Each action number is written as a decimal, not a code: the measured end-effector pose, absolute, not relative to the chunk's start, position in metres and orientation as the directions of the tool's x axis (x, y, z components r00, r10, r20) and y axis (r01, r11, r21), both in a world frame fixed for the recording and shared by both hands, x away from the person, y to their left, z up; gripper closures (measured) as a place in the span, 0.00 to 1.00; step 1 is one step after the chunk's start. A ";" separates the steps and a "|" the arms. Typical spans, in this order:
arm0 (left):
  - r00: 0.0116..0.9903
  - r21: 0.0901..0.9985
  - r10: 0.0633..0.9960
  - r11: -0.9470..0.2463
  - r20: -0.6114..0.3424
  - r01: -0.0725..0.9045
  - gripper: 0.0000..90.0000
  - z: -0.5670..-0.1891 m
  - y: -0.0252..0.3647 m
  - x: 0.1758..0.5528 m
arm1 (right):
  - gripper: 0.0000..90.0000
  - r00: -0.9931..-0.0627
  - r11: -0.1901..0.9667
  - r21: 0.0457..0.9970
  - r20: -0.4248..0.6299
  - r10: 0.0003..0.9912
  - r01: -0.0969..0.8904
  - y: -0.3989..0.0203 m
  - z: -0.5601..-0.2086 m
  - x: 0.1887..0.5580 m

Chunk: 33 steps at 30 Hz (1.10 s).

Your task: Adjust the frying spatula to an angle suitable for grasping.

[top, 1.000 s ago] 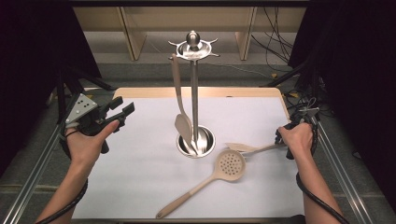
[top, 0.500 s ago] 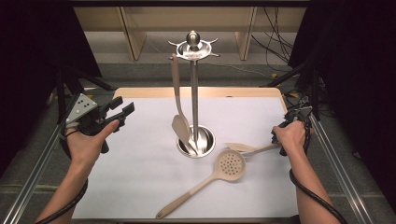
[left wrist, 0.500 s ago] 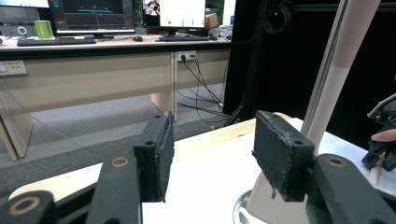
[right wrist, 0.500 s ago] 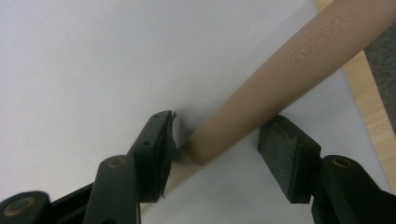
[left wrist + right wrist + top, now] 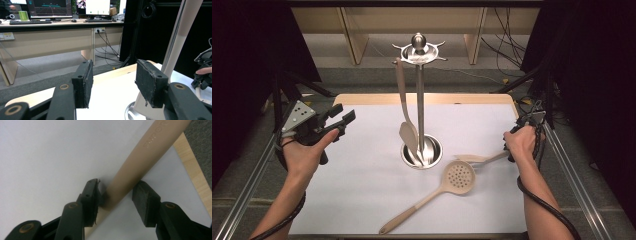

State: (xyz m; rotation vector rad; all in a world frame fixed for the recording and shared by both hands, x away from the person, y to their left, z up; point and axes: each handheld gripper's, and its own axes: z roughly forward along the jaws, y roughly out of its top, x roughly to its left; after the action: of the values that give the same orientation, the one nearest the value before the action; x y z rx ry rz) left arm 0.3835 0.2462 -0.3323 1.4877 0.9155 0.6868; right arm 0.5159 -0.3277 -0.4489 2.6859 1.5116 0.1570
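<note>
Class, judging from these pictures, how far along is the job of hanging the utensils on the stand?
Done: one spatula hangs from the stand. In hand: the right gripper straddles the handle of a second utensil lying on the white mat; its jaws have just been closing, with a gap visible on one side. Left: the slotted spoon lies flat. The left gripper is open and empty.

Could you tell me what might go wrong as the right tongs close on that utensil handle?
1. The right tongs have just been closing near the end of the beige handle; one pad still shows a gap, so it could slip or pivot out.
2. Its head lies beside the slotted spoon, which a lift might nudge.
</note>
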 end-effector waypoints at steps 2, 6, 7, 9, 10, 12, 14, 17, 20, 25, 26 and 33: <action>0.515 0.988 0.852 0.010 -0.090 0.157 0.52 -0.333 0.246 0.384 | 0.66 0.530 -0.535 0.092 0.076 0.845 0.840 -0.327 -0.448 0.519; 0.517 0.988 0.852 0.008 -0.088 0.155 0.52 -0.333 0.246 0.383 | 0.69 0.558 -0.567 0.113 0.101 0.824 0.816 -0.326 -0.449 0.522; 0.516 0.988 0.852 0.010 -0.090 0.155 0.52 -0.333 0.247 0.383 | 0.69 0.557 -0.567 0.116 0.107 0.823 0.815 -0.326 -0.449 0.522; 0.514 0.988 0.853 0.011 -0.090 0.155 0.52 -0.333 0.247 0.383 | 0.70 0.544 -0.556 0.137 0.114 0.831 0.820 -0.326 -0.449 0.522; 0.513 0.988 0.854 0.012 -0.091 0.156 0.52 -0.332 0.247 0.383 | 0.71 0.535 -0.548 0.143 0.116 0.837 0.824 -0.326 -0.448 0.522; 0.513 0.988 0.854 0.012 -0.091 0.155 0.52 -0.332 0.248 0.383 | 0.73 0.531 -0.546 0.175 0.131 0.837 0.819 -0.326 -0.450 0.522; 0.512 0.988 0.854 0.012 -0.090 0.153 0.52 -0.332 0.248 0.383 | 0.75 0.526 -0.544 0.189 0.138 0.839 0.818 -0.325 -0.449 0.522; 0.512 0.988 0.854 0.012 -0.090 0.153 0.52 -0.332 0.248 0.383 | 0.81 0.514 -0.534 0.214 0.144 0.846 0.818 -0.324 -0.445 0.522; 0.512 0.988 0.854 0.012 -0.090 0.153 0.52 -0.332 0.248 0.383 | 0.86 0.490 -0.528 0.244 0.204 0.848 0.813 -0.324 -0.444 0.522; 0.513 0.988 0.853 0.013 -0.091 0.153 0.52 -0.332 0.248 0.382 | 0.86 0.449 -0.496 0.275 0.216 0.867 0.824 -0.320 -0.437 0.520; 0.514 0.988 0.853 0.011 -0.089 0.153 0.52 -0.332 0.248 0.382 | 0.86 0.458 -0.510 0.263 0.236 0.857 0.819 -0.319 -0.434 0.520; 0.517 0.988 0.851 0.009 -0.088 0.154 0.52 -0.332 0.246 0.382 | 0.86 0.373 -0.459 0.330 0.292 0.881 0.825 -0.317 -0.416 0.516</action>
State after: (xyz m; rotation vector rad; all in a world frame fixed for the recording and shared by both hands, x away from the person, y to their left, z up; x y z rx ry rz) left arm 0.3823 0.2462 -0.3325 1.4874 0.9144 0.6855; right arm 0.5158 -0.3175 -0.4157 2.4939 1.5591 0.6549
